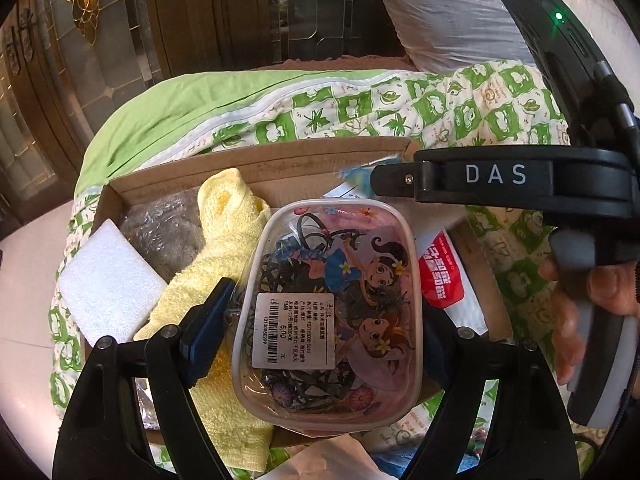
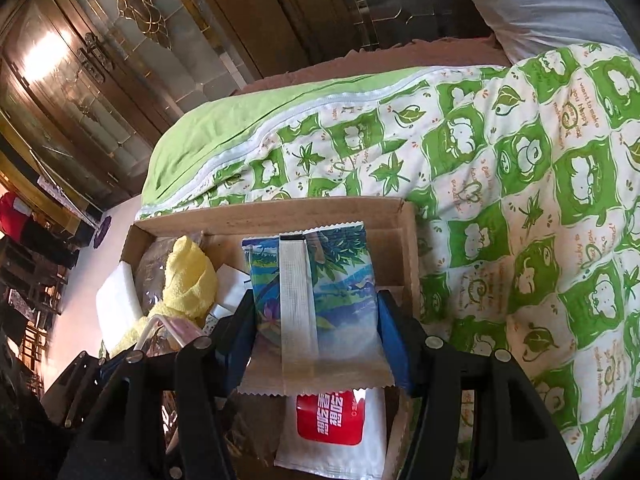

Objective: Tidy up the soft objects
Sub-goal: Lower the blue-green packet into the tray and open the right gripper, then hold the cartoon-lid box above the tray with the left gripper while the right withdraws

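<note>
My left gripper (image 1: 320,328) is shut on a clear cartoon-print pouch (image 1: 326,312) of hair ties, held over the cardboard box (image 1: 256,168). In the box lie a yellow towel (image 1: 224,240), a white foam block (image 1: 106,284), a grey item in plastic wrap (image 1: 164,228) and a white packet with a red label (image 1: 442,272). My right gripper (image 2: 316,332) is shut on a blue-green printed sachet (image 2: 316,296), held over the box (image 2: 280,210), above the red-label packet (image 2: 332,428). The towel (image 2: 188,280) lies at the left. The right gripper also shows in the left wrist view (image 1: 500,176).
The box sits on a green-and-white patterned quilt (image 2: 520,200) on a bed. A white pillow (image 1: 448,12) lies at the head. Wooden glass-door cabinets (image 2: 100,60) stand behind, with pale floor (image 1: 24,280) at the left.
</note>
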Tool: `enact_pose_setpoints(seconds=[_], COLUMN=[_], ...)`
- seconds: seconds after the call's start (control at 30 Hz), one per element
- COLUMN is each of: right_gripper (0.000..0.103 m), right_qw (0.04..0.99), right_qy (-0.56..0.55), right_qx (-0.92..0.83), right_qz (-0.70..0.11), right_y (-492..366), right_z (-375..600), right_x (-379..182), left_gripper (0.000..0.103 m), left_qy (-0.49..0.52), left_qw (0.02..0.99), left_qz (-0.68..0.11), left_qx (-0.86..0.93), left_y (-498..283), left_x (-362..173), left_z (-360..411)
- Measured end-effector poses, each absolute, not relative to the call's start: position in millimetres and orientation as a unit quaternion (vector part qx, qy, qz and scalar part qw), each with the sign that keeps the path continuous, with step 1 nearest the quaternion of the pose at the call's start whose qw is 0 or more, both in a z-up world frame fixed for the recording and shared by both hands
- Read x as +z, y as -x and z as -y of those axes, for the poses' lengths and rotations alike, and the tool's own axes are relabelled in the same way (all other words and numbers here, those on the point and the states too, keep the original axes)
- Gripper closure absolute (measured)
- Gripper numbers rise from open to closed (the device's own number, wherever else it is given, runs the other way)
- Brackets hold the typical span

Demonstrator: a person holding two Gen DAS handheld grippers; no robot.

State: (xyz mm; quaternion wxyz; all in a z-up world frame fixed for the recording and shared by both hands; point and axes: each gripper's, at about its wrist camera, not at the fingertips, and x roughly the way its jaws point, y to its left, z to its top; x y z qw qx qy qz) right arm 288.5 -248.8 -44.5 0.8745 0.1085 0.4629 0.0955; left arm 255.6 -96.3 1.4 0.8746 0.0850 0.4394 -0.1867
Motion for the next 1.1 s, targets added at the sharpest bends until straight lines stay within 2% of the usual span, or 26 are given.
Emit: enact_pose_setpoints(seconds=[0.13,0.57,0.83,1.1], right_gripper=[0.031,0.030,0.027,0.027], right_qw=[0.884,0.901,0.901,0.902], right_qy=[-0.115,-0.131,-0.136,-0.124], right_qx=[0.100,0.086,0.074,0.070], right_qz=[-0.442,-0.404,-0.406,-0.407], right_y=[-285,-233,-179,-162], right_z=[250,265,275,271], right_x=[-40,-34,-46,-52], left_gripper=[0.021,0.021,0.021,0.021], left_qy=[-0.080,-0.081,-0.092,-0.072], left_qw=[0.877,0.886,0.879,0.871], left_qz=[-0.437,-0.421,-0.430,-0.456], left_qx=[-0.183,-0.176,-0.185,-0.168], left_y=[-256,-197,-147,-126], left_x=[3,18,10,-7], left_z=[95,71,67,49])
